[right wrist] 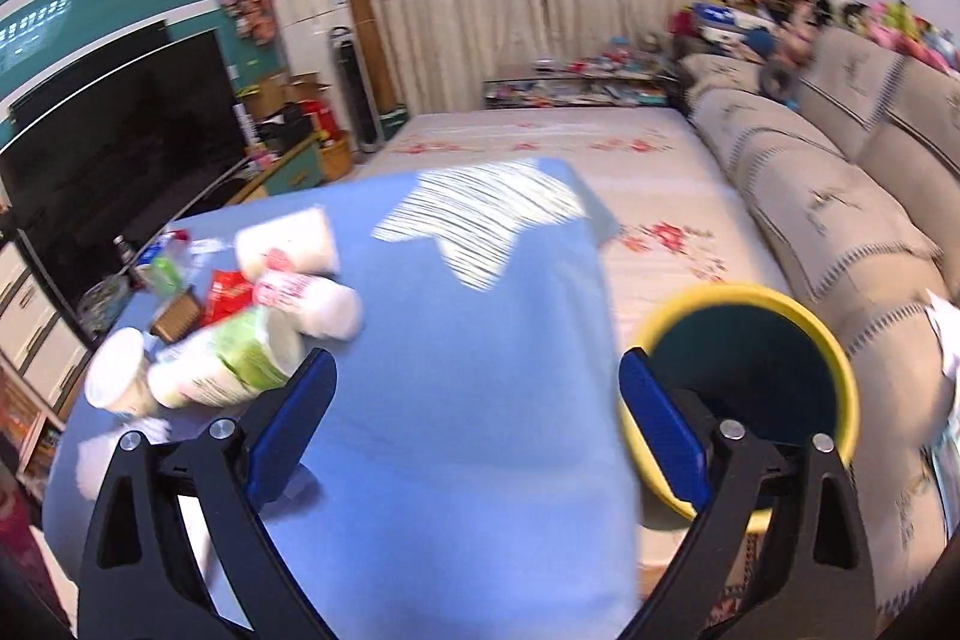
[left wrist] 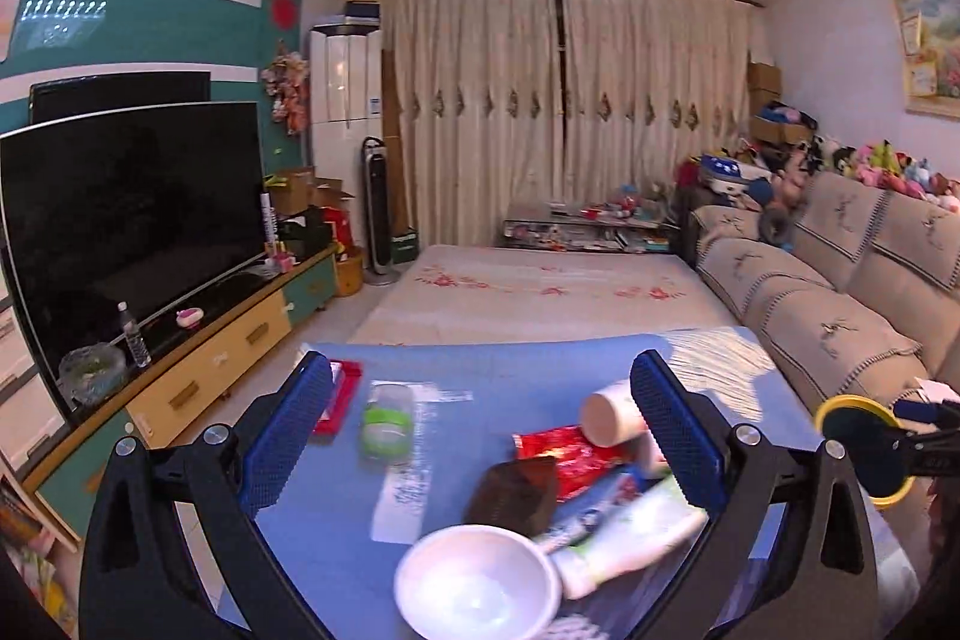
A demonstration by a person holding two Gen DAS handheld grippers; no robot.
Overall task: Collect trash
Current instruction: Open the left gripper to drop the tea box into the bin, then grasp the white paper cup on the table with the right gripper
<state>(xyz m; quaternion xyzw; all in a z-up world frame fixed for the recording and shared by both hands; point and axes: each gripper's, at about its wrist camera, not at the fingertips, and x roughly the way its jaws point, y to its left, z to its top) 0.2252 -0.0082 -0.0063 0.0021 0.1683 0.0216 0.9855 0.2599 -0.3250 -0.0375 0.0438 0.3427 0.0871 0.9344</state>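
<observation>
The collecting step is judged barely begun; trash is seen heaped on the blue table (left wrist: pixel 336 514) at lower centre, a white cup (left wrist: pixel 477 583), red wrapper (left wrist: pixel 570 454) and tube (left wrist: pixel 624 526) among it. The left gripper (left wrist: pixel 486 436) is held wide above the heap, nothing gripped; the right gripper (right wrist: pixel 477 418) is likewise spread and empty, the yellow-rimmed bin (right wrist: pixel 744 388) lying at lower right. A descent and closing on one piece is called for next.

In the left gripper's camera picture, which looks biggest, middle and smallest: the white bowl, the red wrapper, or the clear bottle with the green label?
1. white bowl, though it is nearest the camera, which enlarges it.
2. red wrapper.
3. clear bottle with the green label, looking close to the wrapper, so that order is unsure.
</observation>
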